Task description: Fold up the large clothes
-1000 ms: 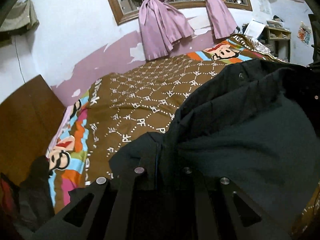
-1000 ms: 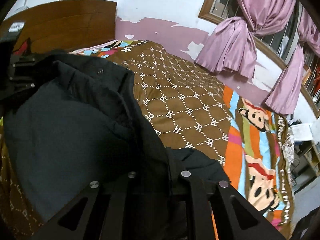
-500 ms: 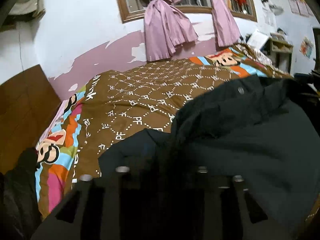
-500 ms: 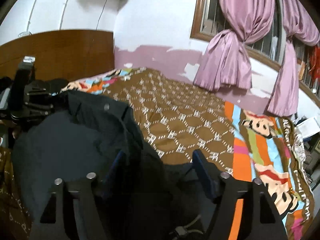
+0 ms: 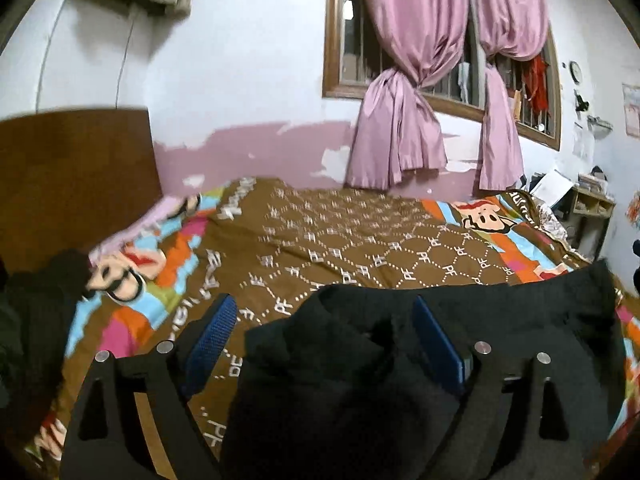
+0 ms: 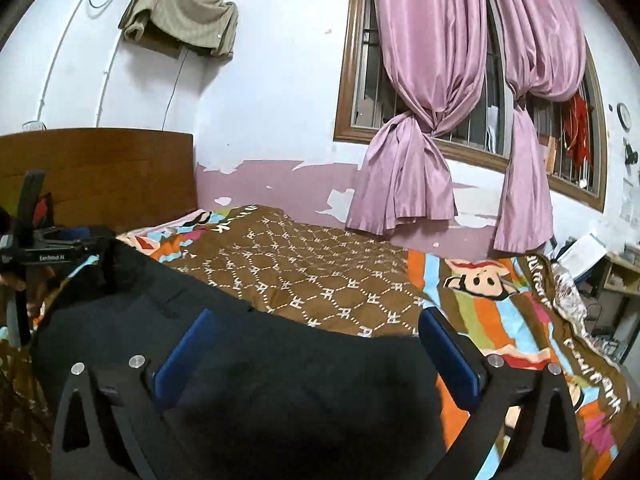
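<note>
A black garment (image 6: 280,368) is laid on a brown bedspread (image 6: 320,276) printed with white dotted hexagons and letters (its borders striped orange, blue, green and pink, with cartoon faces). Pink curtains (image 6: 404,168) are knotted before a brown-framed window (image 6: 344,80). Blue pads (image 5: 212,336) are seen on black fingers.

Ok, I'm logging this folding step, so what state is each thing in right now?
Black garment: lying loose on the bed, gripped by neither gripper.
Left gripper: jaws opening, garment between them, pads off it.
Right gripper: jaws opening, wide apart over the garment.
Bedspread: spread flat over the bed.
Curtains: drawn aside and knotted.
Beige cloth: hanging on the wall.
</note>
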